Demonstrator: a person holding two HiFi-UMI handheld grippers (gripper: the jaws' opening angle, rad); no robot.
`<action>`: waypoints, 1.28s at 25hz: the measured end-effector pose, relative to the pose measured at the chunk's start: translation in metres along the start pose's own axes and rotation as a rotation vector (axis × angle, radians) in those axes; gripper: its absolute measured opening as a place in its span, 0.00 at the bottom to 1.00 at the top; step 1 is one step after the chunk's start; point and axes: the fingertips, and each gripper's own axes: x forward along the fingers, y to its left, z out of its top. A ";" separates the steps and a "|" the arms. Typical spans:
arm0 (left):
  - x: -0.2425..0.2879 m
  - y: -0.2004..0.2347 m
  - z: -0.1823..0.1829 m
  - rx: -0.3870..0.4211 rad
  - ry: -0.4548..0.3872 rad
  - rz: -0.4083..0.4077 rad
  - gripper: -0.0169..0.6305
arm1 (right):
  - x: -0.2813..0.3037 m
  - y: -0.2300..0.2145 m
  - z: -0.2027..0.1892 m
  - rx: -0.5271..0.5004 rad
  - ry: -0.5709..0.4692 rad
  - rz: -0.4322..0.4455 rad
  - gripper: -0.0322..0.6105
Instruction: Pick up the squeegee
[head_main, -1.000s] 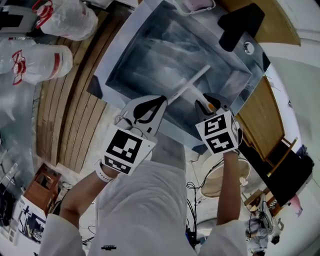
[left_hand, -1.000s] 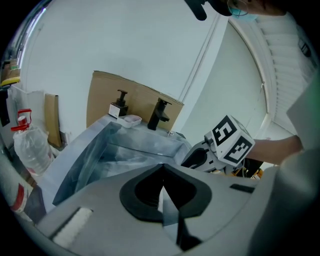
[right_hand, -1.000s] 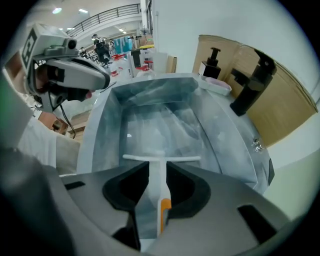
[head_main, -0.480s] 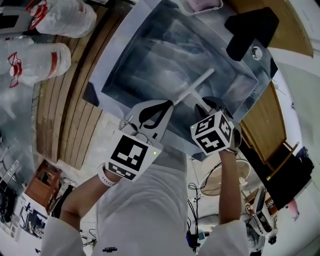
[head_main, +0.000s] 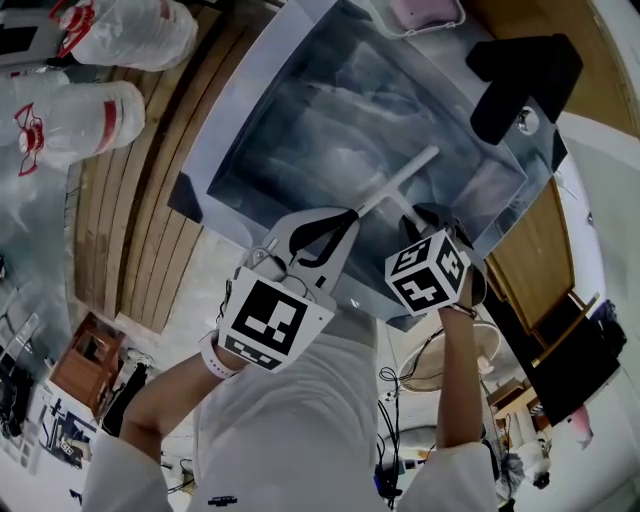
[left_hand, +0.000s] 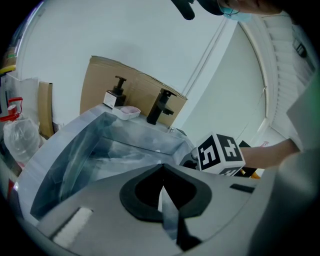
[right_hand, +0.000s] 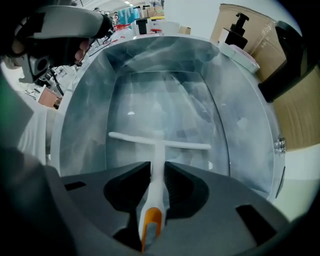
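Over the last second the left gripper (head_main: 350, 214) has drifted a little to the right in the head view and the right gripper (head_main: 420, 215) has turned slightly at the wrist, its marker cube now showing different faces. The squeegee (head_main: 398, 180) stays clamped where it was. The right gripper's jaws are closed on the squeegee's white handle, whose orange end lies back between them. The crossbar is out ahead of the jaws, over the grey basin of the sink (head_main: 230, 110). The left gripper's jaws are pressed together at the tips with nothing held between them. In the head view those tips sit just beside the near end of the crossbar; whether they touch it cannot be told. A black faucet (head_main: 520, 70) stands on the sink's far rim.
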 end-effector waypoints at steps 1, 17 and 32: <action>0.000 0.001 0.000 -0.002 0.001 0.000 0.03 | 0.000 0.000 0.000 -0.001 0.007 0.002 0.18; -0.002 0.014 0.006 -0.003 -0.005 0.000 0.03 | 0.007 -0.003 -0.003 0.047 0.139 -0.025 0.15; -0.025 0.016 0.013 0.038 -0.014 -0.003 0.03 | -0.043 -0.011 0.012 0.186 -0.082 -0.141 0.15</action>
